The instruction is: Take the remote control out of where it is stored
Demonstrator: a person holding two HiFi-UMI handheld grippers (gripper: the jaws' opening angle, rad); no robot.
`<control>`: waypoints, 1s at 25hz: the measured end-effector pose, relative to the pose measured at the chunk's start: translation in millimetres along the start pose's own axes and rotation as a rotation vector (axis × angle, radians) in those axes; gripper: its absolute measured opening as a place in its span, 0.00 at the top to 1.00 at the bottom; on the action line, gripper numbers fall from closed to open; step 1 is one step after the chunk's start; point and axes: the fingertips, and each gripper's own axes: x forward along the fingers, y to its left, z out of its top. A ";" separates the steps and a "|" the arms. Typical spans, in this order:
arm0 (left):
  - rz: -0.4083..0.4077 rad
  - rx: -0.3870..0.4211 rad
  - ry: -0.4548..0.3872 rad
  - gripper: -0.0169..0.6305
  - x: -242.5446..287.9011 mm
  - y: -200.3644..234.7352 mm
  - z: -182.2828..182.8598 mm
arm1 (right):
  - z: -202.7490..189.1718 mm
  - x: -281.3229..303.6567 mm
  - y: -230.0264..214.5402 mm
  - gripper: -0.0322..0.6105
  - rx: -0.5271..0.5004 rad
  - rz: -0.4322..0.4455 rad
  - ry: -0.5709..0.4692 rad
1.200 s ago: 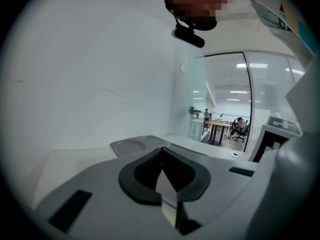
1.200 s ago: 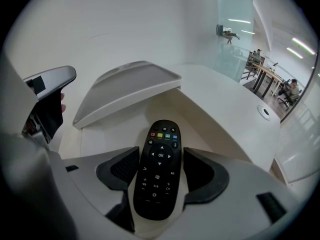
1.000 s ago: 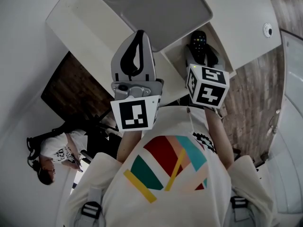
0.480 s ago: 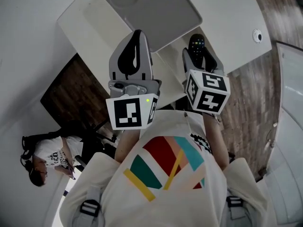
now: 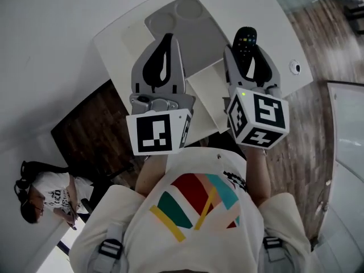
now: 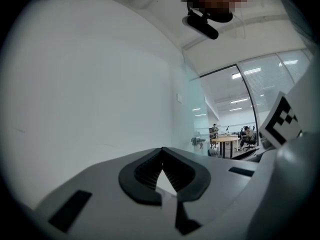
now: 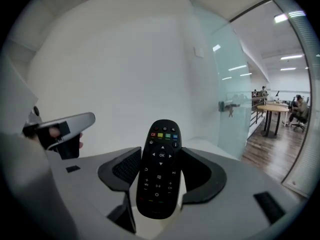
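Gripping a black remote control [image 7: 159,170] lengthwise, the right gripper [image 5: 245,53] has its jaws standing fairly wide with both ribbed pads pressed against the remote's long sides. The button face turns toward that gripper's camera, showing a row of coloured keys near the top and an OK pad below them. The remote's top end pokes out past the fingertips toward 12 o'clock, and its bottom end sits down in the throat of the jaws. In the head view the remote lies at about 1 o'clock, overlapping the white table [image 5: 273,16] just beside the right edge of a grey tray [image 5: 199,36] that has two round hollows at its far end. It is clear of what looks like a pulled-out white drawer [image 5: 209,92] between the two grippers. The left gripper [image 5: 166,41], at 11 o'clock in that view, has its jaws brought together at the tips. Nothing is held between them, and only a small triangular gap shows behind the meeting point. A small round white fitting [image 5: 294,67] sits on the table at 2 o'clock, near the wooden floor [image 5: 307,135]. The person holding the grippers wears a white T-shirt [image 5: 193,232] with a coloured stripe print. A second person [image 5: 48,195] is at 8 o'clock, well apart. The right gripper view faces a white wall, with a glass partition [image 7: 235,84] at 2 o'clock.
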 end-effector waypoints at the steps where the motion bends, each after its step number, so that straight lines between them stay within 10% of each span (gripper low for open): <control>1: 0.022 0.014 -0.016 0.96 0.3 1.3 11.0 | 15.8 -6.9 0.6 0.55 -0.010 0.006 -0.043; 15: 0.106 0.067 -0.229 0.96 -47.2 1.0 123.8 | 132.6 -107.2 37.8 0.55 -0.131 0.153 -0.440; 25: 0.120 0.110 -0.259 0.96 -58.3 -6.8 124.9 | 115.2 -111.1 47.7 0.55 -0.175 0.192 -0.424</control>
